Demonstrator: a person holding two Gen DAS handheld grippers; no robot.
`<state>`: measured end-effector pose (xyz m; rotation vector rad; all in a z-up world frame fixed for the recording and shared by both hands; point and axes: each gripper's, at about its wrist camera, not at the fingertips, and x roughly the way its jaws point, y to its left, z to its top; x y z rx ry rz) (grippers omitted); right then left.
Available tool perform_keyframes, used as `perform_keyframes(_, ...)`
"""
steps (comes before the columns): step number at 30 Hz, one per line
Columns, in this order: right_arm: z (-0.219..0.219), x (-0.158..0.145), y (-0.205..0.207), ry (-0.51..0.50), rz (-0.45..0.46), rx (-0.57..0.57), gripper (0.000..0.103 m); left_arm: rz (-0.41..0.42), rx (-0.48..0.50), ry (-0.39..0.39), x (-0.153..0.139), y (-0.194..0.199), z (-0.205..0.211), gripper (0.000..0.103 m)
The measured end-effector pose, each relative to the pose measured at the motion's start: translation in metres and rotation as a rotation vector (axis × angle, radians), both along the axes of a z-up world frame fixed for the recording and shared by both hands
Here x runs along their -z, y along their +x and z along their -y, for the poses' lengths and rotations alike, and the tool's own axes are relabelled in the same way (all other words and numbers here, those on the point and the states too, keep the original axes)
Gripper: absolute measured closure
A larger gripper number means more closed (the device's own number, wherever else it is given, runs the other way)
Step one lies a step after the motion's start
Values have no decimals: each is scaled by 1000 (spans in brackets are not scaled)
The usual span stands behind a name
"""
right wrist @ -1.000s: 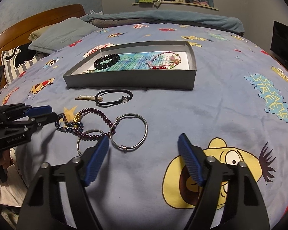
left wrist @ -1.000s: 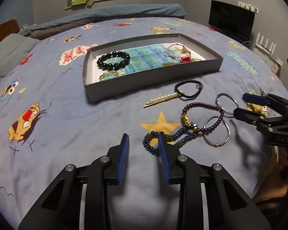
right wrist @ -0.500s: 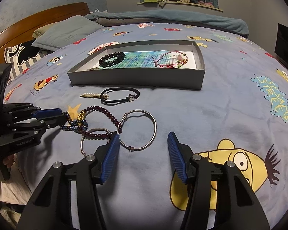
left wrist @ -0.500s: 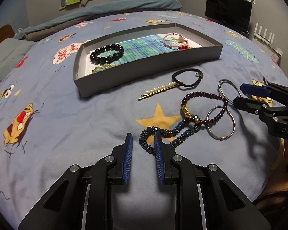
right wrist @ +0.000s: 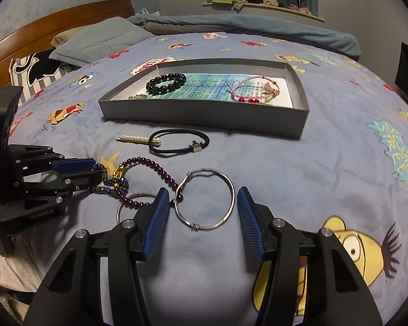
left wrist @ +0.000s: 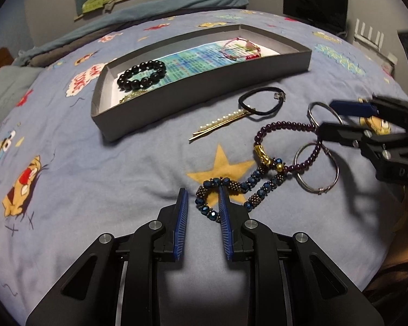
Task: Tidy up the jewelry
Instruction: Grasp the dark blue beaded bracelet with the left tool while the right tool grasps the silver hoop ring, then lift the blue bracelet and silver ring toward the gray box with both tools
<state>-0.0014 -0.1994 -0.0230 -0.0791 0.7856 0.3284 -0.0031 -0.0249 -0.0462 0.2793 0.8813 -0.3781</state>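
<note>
Three pieces lie in the grey tray (right wrist: 204,114) beyond both part-open, empty grippers, left gripper (left wrist: 202,198) at the blue beaded bracelet (left wrist: 231,190), right gripper (right wrist: 201,198) around a silver bangle (right wrist: 205,198); six remain on the bed (right wrist: 285,168).

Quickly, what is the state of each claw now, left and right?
Left claw: open, narrow, just been closing, its right finger inside the blue beaded bracelet.
Right claw: open, just been closing, around the wire bangle, not touching.

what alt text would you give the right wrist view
The right claw hovers open around a silver bangle on a blue cartoon bedspread; the left claw reaches tangled beaded bracelets. Behind sits a grey tray holding bracelets.
</note>
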Motion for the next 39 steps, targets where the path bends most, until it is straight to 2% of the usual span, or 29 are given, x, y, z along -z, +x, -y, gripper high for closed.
perform_keyframes(4, 0, 4, 4, 2, -4, 8, 56, 10, 9, 14, 1, 1, 2, 82)
perform_keyframes(9, 2, 3, 1, 5, 14, 5, 57, 11, 10, -16, -2, 2, -2, 95)
perform_keyframes(22, 14, -13, -4, 31, 34, 37, 57, 41, 9, -64, -26, -10, -6, 96)
perform_keyframes(31, 14, -51, 2, 19, 95, 40, 57, 132, 31, -61, -73, -11, -9, 96)
perform_keyframes(39, 3, -80, 38, 4, 140, 20, 57, 186, 4, -30, -115, 29, -25, 96)
